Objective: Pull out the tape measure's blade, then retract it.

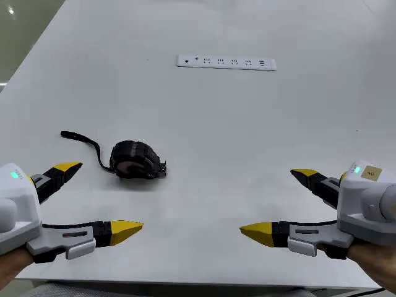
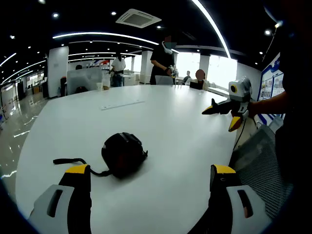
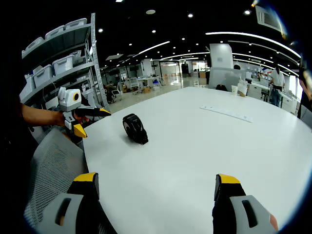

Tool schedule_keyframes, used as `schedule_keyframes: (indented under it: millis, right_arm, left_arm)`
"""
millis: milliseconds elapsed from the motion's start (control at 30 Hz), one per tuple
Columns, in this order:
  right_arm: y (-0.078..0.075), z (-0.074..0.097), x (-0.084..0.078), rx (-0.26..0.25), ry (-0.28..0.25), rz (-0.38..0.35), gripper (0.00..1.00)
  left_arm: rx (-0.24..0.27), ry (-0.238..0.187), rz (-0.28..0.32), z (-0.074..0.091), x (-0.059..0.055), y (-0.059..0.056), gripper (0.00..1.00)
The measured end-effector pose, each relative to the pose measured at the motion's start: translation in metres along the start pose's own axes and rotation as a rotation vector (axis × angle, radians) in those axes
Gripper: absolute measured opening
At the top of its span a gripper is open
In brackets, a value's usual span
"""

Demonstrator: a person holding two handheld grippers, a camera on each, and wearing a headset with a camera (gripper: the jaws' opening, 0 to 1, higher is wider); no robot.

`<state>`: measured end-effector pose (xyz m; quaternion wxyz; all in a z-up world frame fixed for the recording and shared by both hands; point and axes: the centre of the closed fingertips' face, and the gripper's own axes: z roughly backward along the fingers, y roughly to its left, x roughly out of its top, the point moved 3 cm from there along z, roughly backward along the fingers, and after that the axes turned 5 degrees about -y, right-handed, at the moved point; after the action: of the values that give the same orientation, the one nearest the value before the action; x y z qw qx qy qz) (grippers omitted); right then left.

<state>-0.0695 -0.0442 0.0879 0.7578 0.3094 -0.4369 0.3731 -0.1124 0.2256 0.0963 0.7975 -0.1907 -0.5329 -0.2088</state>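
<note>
Nearest the person, the left gripper [image 1: 109, 195] and right gripper [image 1: 266, 201] hover over the near edge of the white table [image 1: 204, 253], both with jaws spread wide and holding nothing. Just beyond the left one rests the black tape measure [image 1: 136, 160], its strap [image 1: 83, 140] trailing leftward (no blade shows outside the case). Farther back lies a power strip [image 1: 226, 62]. Nothing looks begun: gripping, pulling out and retracting all remain
</note>
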Motion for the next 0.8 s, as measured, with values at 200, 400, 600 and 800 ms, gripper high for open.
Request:
schedule_keyframes:
  millis: [200,400,600,800]
  right_arm:
    - [-0.0015,0.0014,0.0014,-0.012,-0.006,0.006,0.99]
    - [-0.0016,0.0021,0.0002,-0.013,0.000,0.010,0.99]
    - [-0.0028,0.0030,0.0004,-0.016,-0.004,0.008,0.99]
    - [-0.0057,0.0037,0.0022,-0.025,-0.016,0.026,0.99]
  left_arm:
    - [-0.003,-0.001,0.002,0.0006,0.0000,0.0000,0.99]
    - [-0.003,-0.003,0.001,0.0008,0.0008,-0.0001,0.99]
    - [-0.006,-0.003,-0.001,0.0010,0.0017,0.0000,0.99]
    - [-0.006,-0.003,-0.010,0.0009,0.0027,0.0018,0.99]
